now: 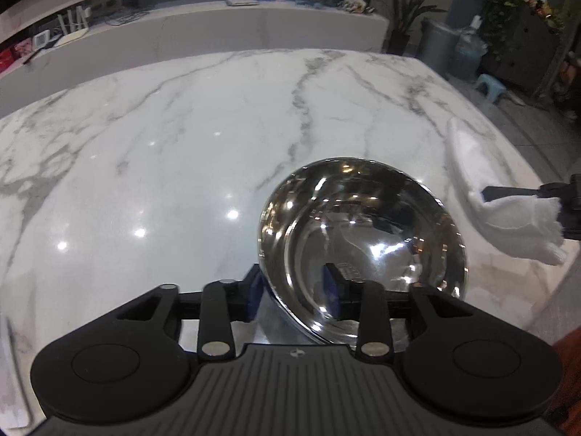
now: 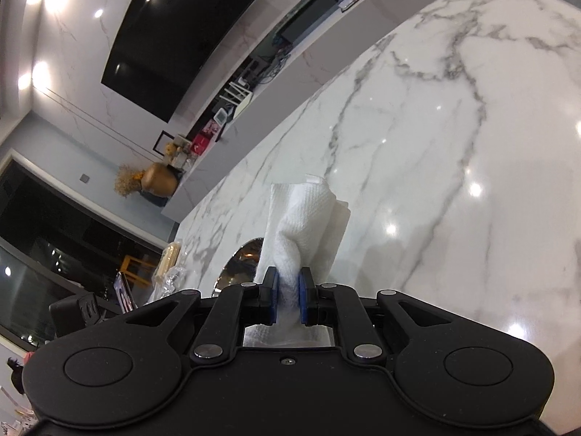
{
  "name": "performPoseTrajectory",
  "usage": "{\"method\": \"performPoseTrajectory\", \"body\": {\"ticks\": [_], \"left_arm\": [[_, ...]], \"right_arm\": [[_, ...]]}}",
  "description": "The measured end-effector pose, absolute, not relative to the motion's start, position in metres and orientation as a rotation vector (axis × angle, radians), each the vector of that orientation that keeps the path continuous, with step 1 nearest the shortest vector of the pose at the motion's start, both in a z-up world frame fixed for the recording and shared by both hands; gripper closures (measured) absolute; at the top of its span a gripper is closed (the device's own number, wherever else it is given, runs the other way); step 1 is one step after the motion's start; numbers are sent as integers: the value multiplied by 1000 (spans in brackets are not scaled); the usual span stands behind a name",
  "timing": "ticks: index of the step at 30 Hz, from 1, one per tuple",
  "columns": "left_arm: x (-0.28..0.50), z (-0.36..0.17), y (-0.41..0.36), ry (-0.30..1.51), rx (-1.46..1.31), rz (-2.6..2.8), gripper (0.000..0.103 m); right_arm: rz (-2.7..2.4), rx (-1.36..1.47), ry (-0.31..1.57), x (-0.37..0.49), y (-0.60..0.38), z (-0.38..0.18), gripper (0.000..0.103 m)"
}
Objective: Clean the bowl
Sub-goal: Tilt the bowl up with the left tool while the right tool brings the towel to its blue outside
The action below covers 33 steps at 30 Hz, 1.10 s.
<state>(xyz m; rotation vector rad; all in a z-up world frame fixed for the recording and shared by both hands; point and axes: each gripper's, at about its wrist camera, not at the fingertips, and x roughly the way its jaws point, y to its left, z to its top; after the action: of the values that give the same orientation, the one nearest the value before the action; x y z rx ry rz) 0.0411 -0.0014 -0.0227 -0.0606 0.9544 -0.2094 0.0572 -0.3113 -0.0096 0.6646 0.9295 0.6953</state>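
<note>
Steel bowl is seen lower centre of the left wrist view on the marble table, its near rim clamped between the left gripper jaws. At right edge, the right gripper is clenched on a white paper towel. For good wiping, the bowl should be held steady and the towel pressed around the inner wall.

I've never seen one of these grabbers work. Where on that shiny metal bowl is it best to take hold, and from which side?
Probably the thin rim nearest the left gripper, approached from the near side. The steel bowl has round, slick walls, so only its rim fits between two fingers, one inside and one outside. The left gripper already straddles it, leaving the hollow free for the paper towel.
</note>
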Motion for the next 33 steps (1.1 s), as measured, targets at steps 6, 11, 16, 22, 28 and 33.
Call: {"method": "performPoseTrajectory", "body": {"ticks": [6, 11, 16, 22, 28, 33], "left_arm": [[41, -20, -1, 972, -107, -197, 65], [41, -22, -2, 990, -100, -180, 72], [43, -24, 2, 999, -107, -178, 79], [48, -24, 1, 992, -71, -148, 79], [65, -25, 3, 979, -57, -121, 79], [85, -25, 3, 976, -27, -111, 79]], "right_arm": [[696, 681, 956, 57, -314, -19, 93], [695, 671, 987, 61, -310, -28, 93], [699, 643, 1020, 62, -300, -34, 93], [685, 642, 1024, 64, -291, -35, 92], [668, 663, 1021, 75, -281, -36, 92], [652, 662, 1044, 95, -278, -34, 92]]}}
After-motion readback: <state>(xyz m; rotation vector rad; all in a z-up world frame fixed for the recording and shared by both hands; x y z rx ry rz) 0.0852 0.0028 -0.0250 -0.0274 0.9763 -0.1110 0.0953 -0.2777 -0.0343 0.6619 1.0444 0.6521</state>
